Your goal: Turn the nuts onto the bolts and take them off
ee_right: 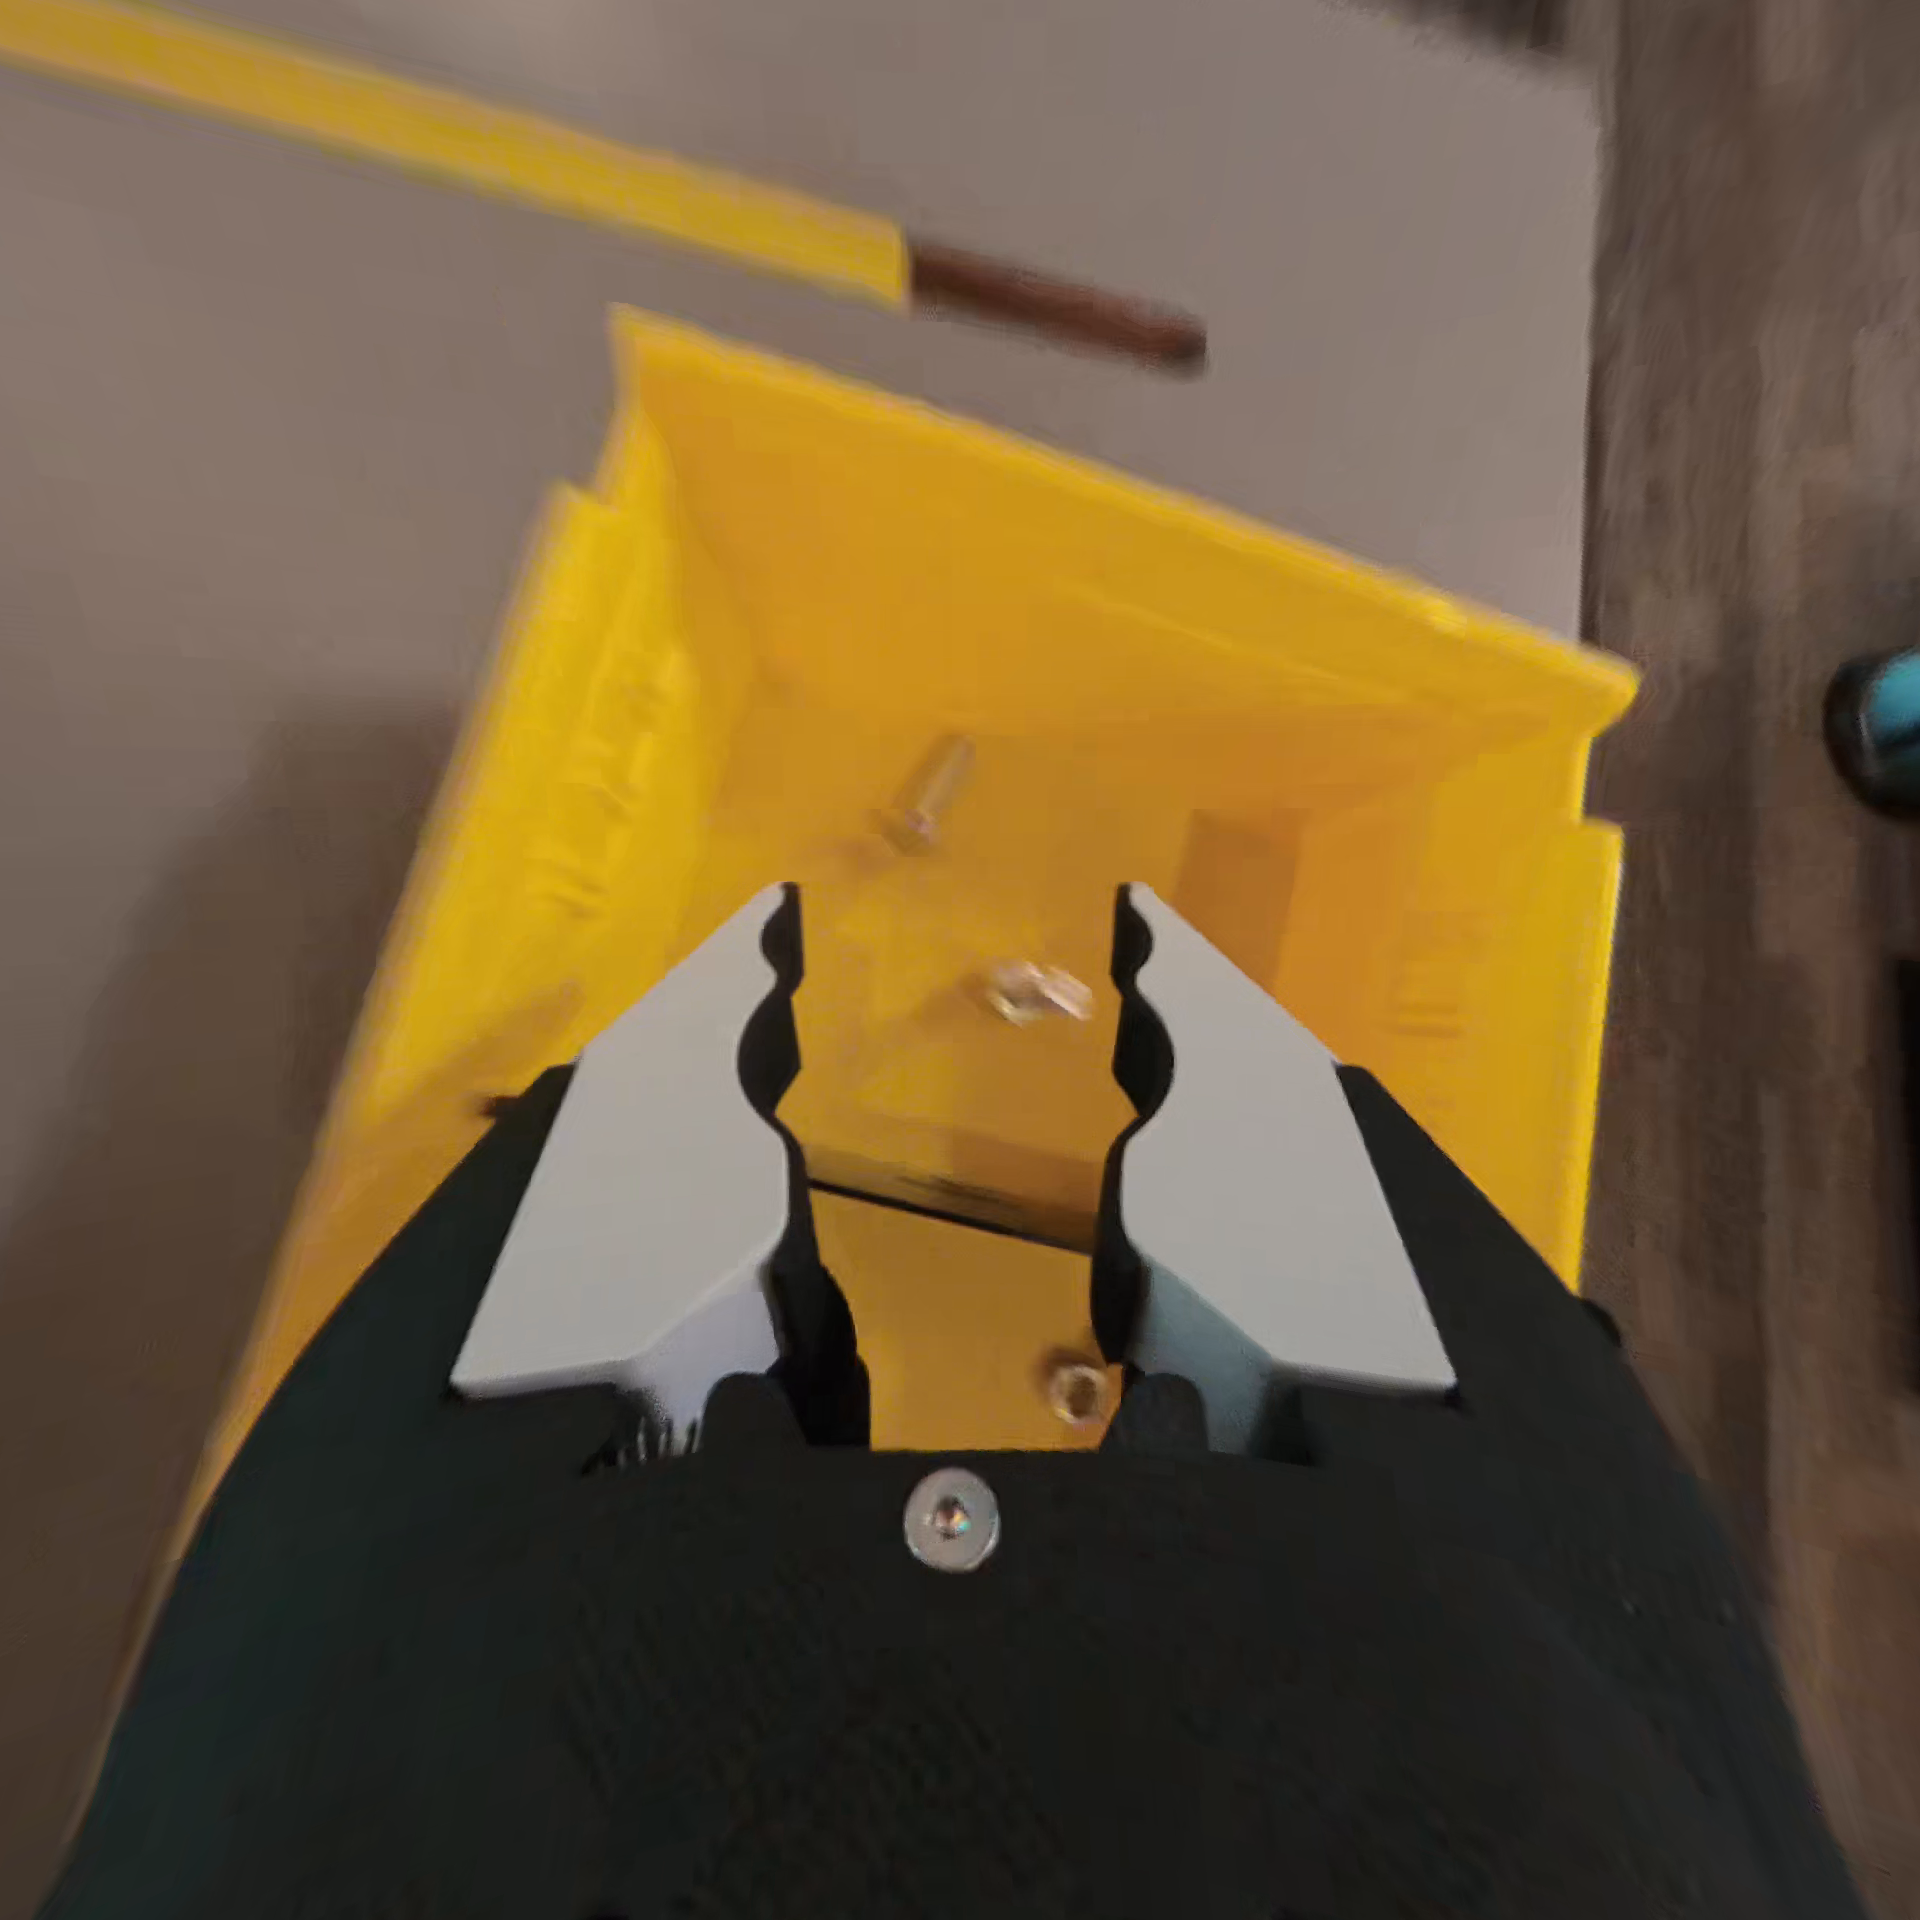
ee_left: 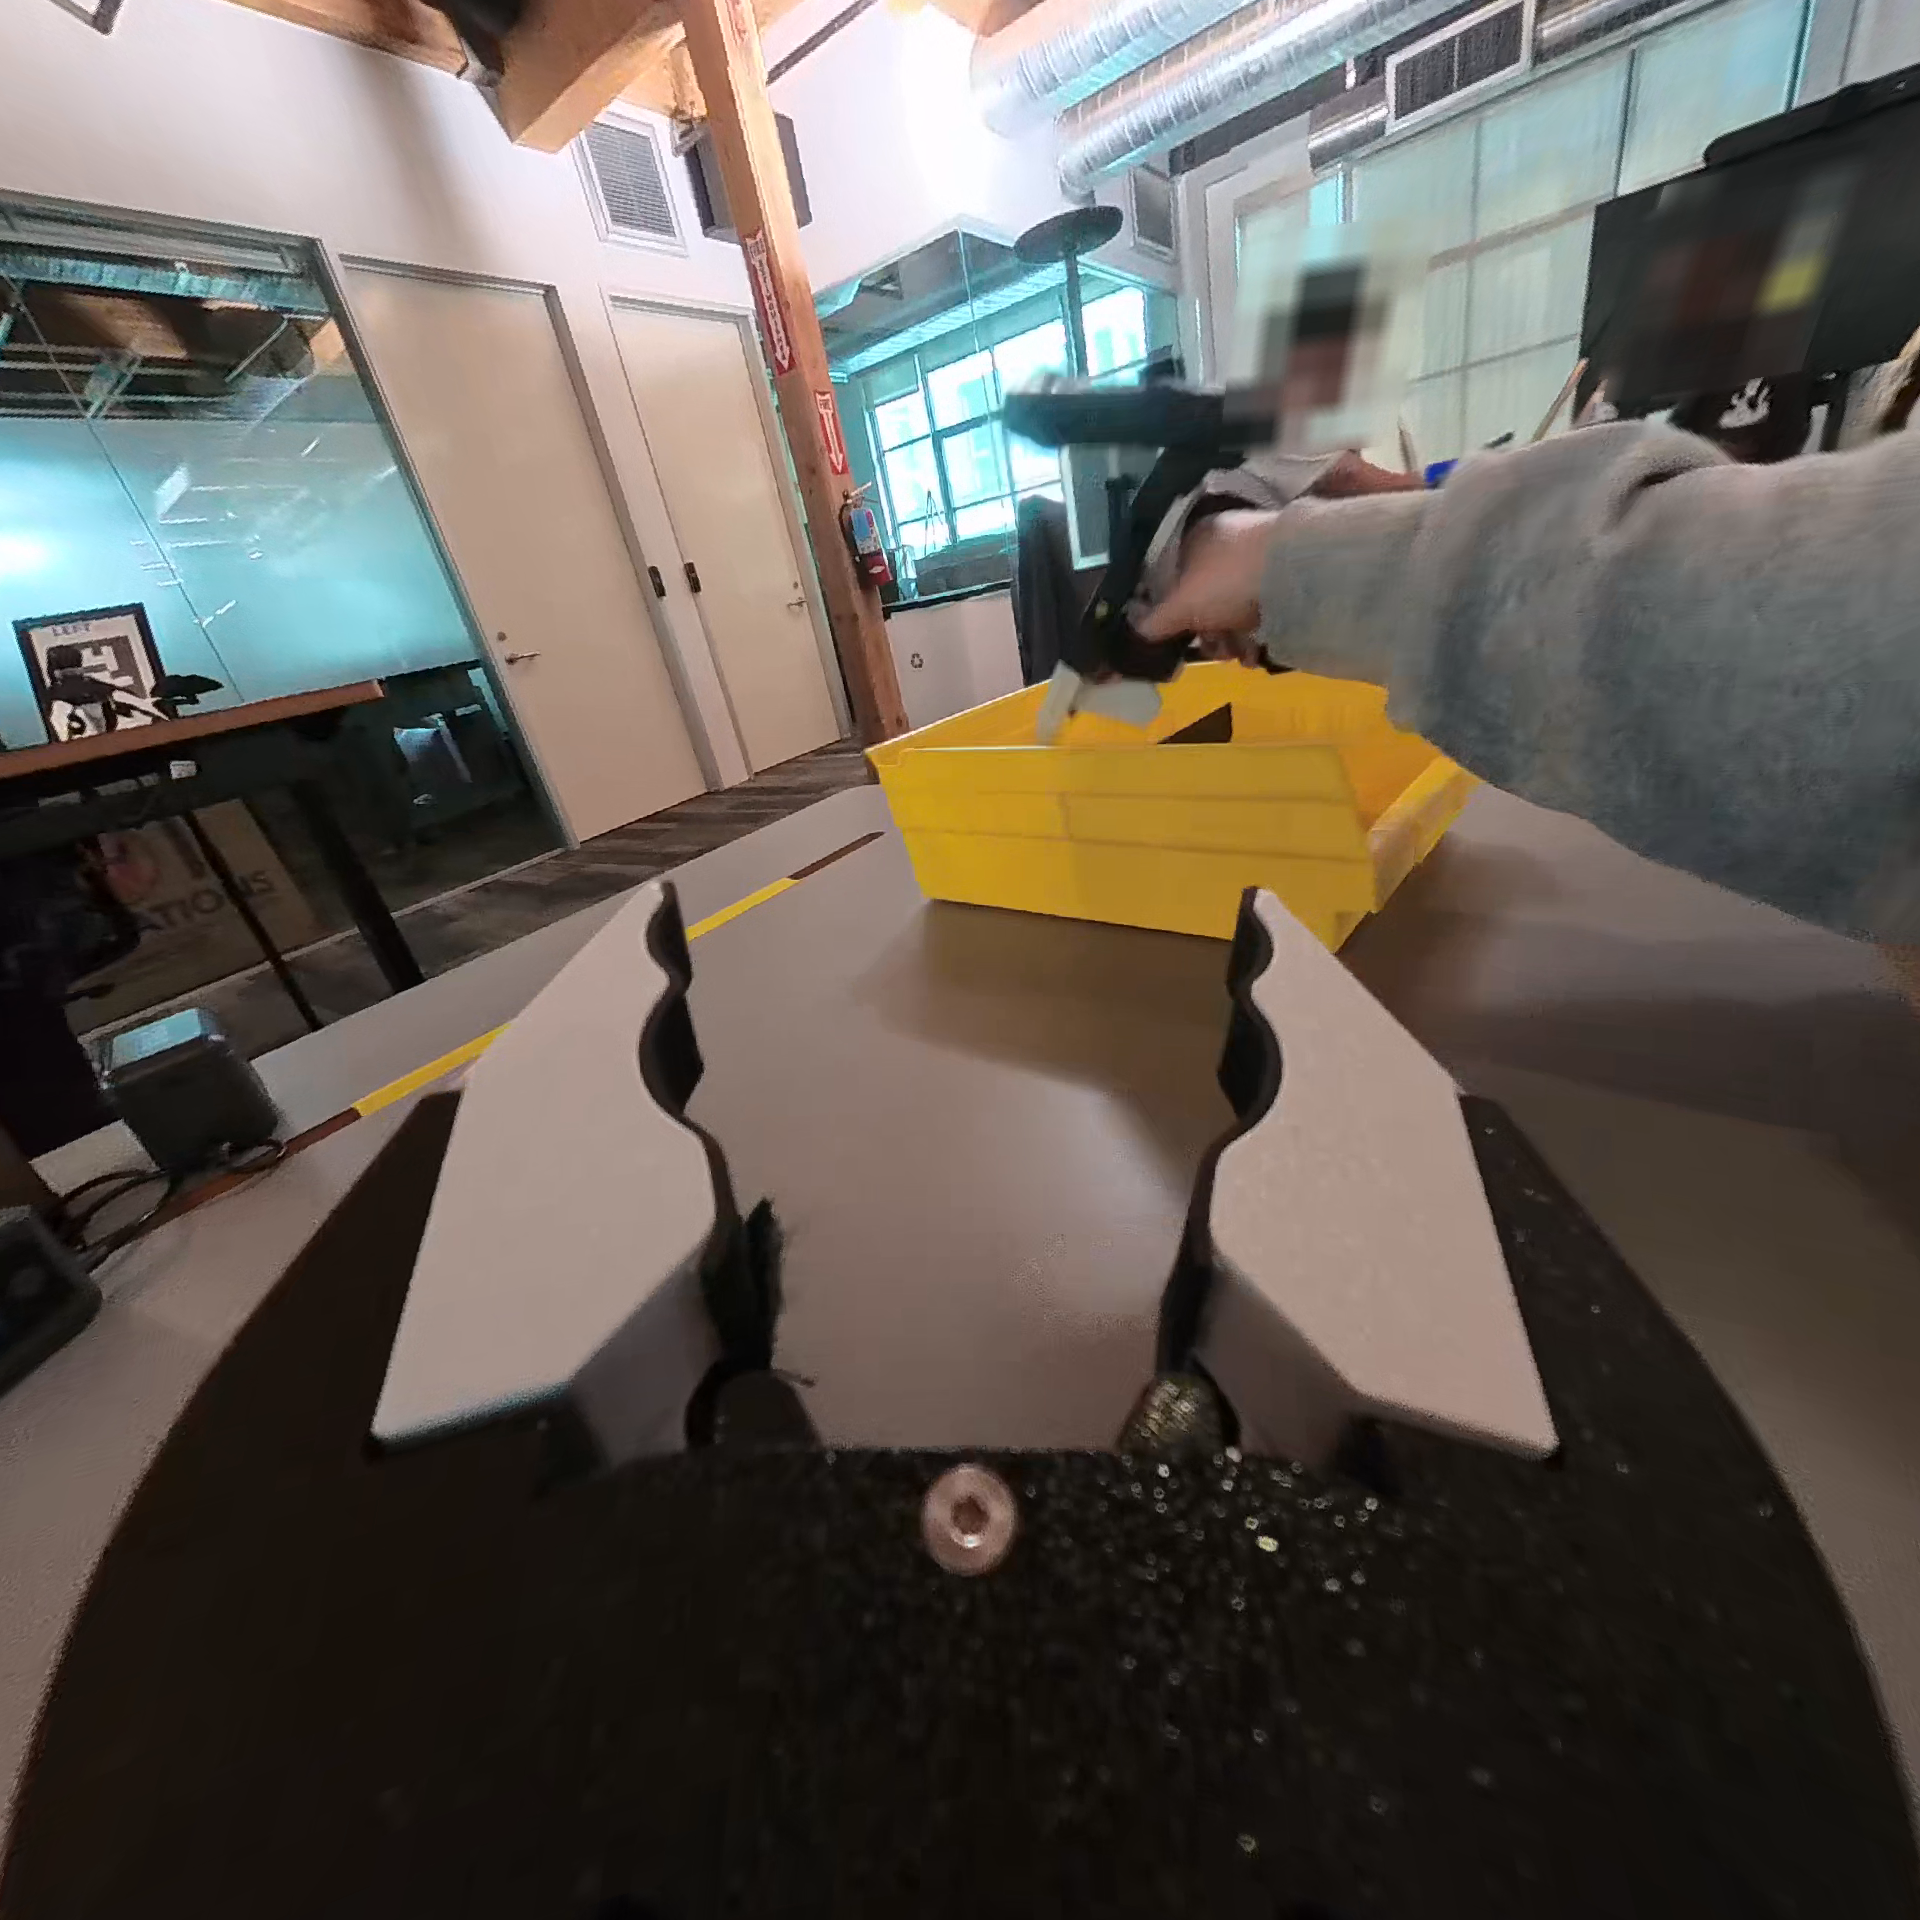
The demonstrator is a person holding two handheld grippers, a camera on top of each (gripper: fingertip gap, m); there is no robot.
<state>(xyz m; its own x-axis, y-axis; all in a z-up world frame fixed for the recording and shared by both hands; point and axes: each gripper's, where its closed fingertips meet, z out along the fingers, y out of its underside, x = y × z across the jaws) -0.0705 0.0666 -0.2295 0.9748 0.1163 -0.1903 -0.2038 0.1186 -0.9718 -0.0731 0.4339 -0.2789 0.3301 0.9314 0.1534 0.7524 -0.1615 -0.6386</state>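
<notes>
The right gripper point(ee_right: 956, 904) is seen with its jaws apart and nothing between them, pointed steeply down into the yellow bin point(ee_right: 1226, 582). A nut point(ee_right: 1034, 992) lies on the bin floor in the gap framed by the two fingers, apart from both; contact is not seen, though motion blur limits certainty. A bolt point(ee_right: 925, 795) lies on the bin floor just beyond the left fingertip, head toward the gripper, shank pointing away. A second nut point(ee_right: 1081, 1390) is seen farther back on the bin floor, near the root of the right finger. The left gripper point(ee_left: 961, 920) is held low over the grey table point(ee_left: 935, 1143), jaws wide apart and empty, well short of the yellow bin. In the left wrist view the right gripper is seen dipped over the bin's rim, carried by a hand point(ee_left: 1210, 582) in a grey sleeve point(ee_left: 1621, 644). A strip of yellow tape point(ee_right: 468, 156) is noted on the table beyond the bin. The step in hand is judged to be the first pick: no part is held yet, and no nut is seen threaded on a bolt. The next move is judged to call for a further descent so that the nut is bracketed, then a closing of the jaws across its flats; the small, flat nut may slip or skate on the smooth plastic.
</notes>
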